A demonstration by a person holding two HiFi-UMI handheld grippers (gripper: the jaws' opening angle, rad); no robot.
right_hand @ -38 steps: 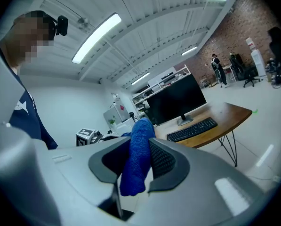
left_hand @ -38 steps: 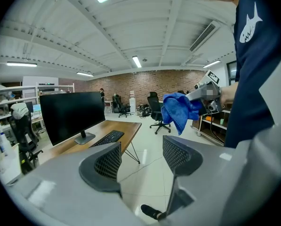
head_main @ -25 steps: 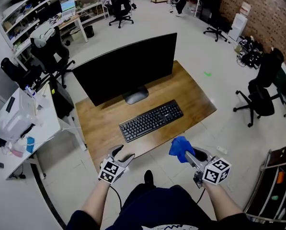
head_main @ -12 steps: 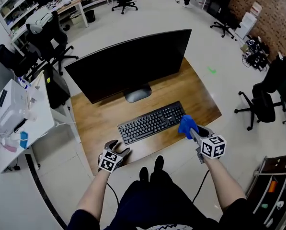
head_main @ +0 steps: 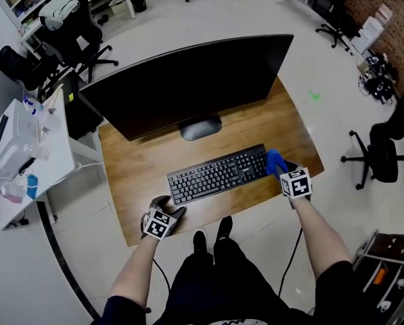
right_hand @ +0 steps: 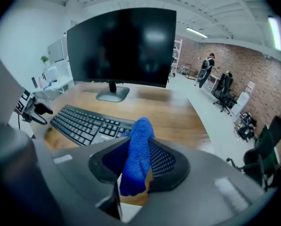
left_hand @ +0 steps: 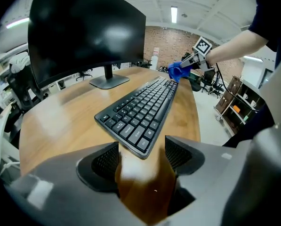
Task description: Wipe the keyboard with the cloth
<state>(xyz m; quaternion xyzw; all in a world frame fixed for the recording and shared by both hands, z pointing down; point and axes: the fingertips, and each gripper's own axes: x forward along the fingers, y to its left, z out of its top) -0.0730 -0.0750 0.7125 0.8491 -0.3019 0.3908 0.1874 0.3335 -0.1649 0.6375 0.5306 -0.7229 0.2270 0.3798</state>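
Observation:
A black keyboard lies on the wooden desk in front of a large dark monitor. My right gripper is shut on a blue cloth at the keyboard's right end; the blue cloth touches or hovers just over the end keys. My left gripper stands open near the desk's front edge, just short of the keyboard's left end, with only desk between its jaws. In the left gripper view the right gripper and blue cloth show at the keyboard's far end.
The monitor's stand sits behind the keyboard. A white side table with small items stands to the left. Office chairs stand on the floor to the right and at the back.
My right gripper has carried the blue cloth forward from beyond the desk's front edge to the keyboard's right end. The left gripper has stayed near the desk's front edge.

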